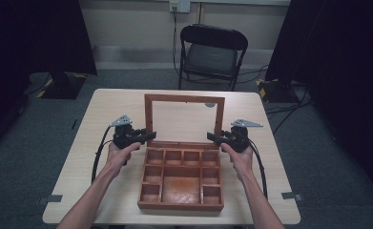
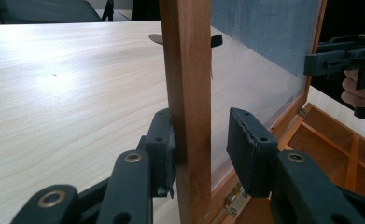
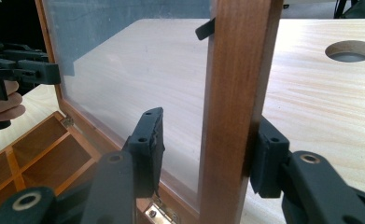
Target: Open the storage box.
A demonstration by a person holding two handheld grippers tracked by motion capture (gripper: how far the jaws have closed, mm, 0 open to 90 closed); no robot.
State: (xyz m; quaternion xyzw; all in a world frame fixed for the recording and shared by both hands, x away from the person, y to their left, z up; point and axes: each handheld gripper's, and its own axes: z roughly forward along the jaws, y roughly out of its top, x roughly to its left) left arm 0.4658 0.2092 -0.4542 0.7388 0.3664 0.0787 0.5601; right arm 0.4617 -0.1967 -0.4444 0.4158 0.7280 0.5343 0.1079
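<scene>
On the table (image 1: 79,143) sits a wooden box (image 1: 181,206) with its lid (image 1: 184,98) standing upright, hinged at the back edge, its clear pane facing the person. The compartments look empty.

At the left, the left gripper (image 1: 148,137) straddles the lid's left stile. Seen in the left gripper view, its jaws are spread: the outer pad touches the wood of the lid (image 2: 186,93), while the inner pad stands apart from it, in front of the pane. A brass hinge (image 2: 236,201) shows just below.

At the right, the right gripper (image 1: 212,138) mirrors this on the right stile. In the right gripper view the outer pad rests against the lid (image 3: 238,93), and the inner pad is clear of it, so nothing is pinched.

The step looks like taking hold of the lid on both sides, either to close it or having just raised it; I cannot tell which. Next, both grippers likely need to clamp the stiles evenly and swing together about the hinges.
</scene>
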